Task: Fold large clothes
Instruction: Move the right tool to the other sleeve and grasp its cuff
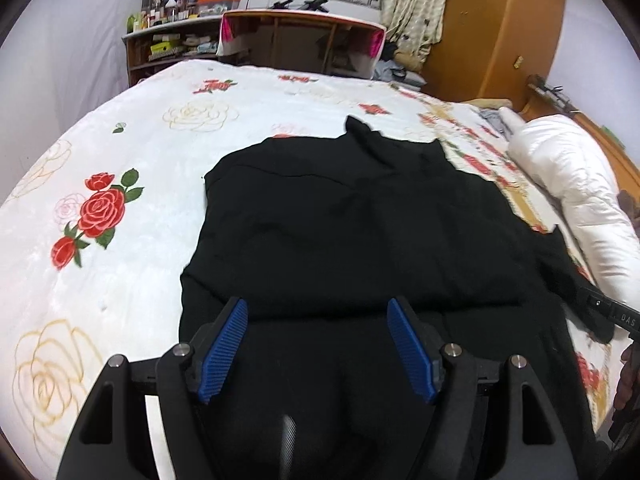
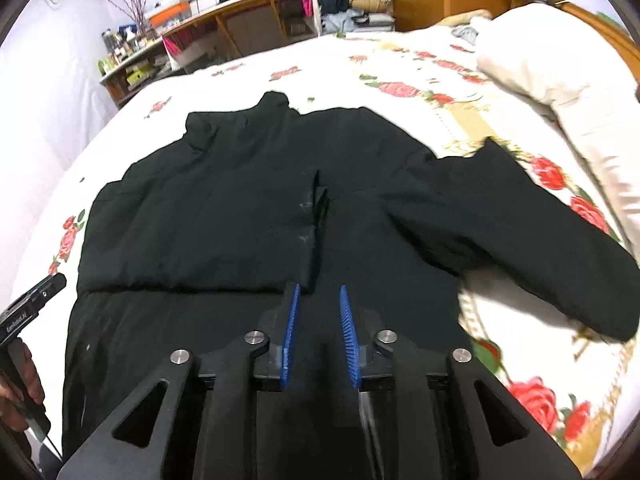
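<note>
A large black jacket (image 1: 360,220) lies spread on the bed, collar at the far end; it also shows in the right wrist view (image 2: 224,208). Its left side is folded in over the body. Its right sleeve (image 2: 540,236) stretches out to the right across the bedspread. My left gripper (image 1: 318,304) is open and empty, hovering above the jacket's near part. My right gripper (image 2: 319,290) is open with a narrow gap and empty, above the jacket's middle near the folded edge. The right gripper's body shows at the left view's right edge (image 1: 608,312).
The bed has a white bedspread with red roses (image 1: 100,216). A white duvet (image 1: 580,192) is rolled along the bed's right side. A wooden desk and cluttered shelves (image 1: 296,40) stand beyond the far end, a wooden wardrobe (image 1: 500,28) at the far right.
</note>
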`<move>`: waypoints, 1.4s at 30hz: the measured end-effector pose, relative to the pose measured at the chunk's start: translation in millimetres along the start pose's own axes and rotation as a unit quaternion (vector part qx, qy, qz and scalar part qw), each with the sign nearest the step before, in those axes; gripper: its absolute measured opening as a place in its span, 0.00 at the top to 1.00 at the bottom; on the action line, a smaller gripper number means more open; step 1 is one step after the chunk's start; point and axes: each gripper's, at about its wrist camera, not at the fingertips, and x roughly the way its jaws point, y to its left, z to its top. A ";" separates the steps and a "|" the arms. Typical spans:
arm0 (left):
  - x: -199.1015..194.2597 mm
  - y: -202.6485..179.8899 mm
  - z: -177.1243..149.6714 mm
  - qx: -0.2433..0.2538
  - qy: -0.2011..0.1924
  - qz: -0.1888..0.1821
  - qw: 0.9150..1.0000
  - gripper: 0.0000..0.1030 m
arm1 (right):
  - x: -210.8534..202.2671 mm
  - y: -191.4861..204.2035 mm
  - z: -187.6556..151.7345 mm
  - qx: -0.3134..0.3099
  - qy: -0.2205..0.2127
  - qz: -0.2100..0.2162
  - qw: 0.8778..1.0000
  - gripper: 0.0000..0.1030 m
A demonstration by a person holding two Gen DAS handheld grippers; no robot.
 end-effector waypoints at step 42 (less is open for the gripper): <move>0.8 -177.9 -9.3 0.117 0.012 -0.075 0.990 0.28 | -52.5 -242.6 -78.8 0.240 -0.039 -0.051 0.969 0.36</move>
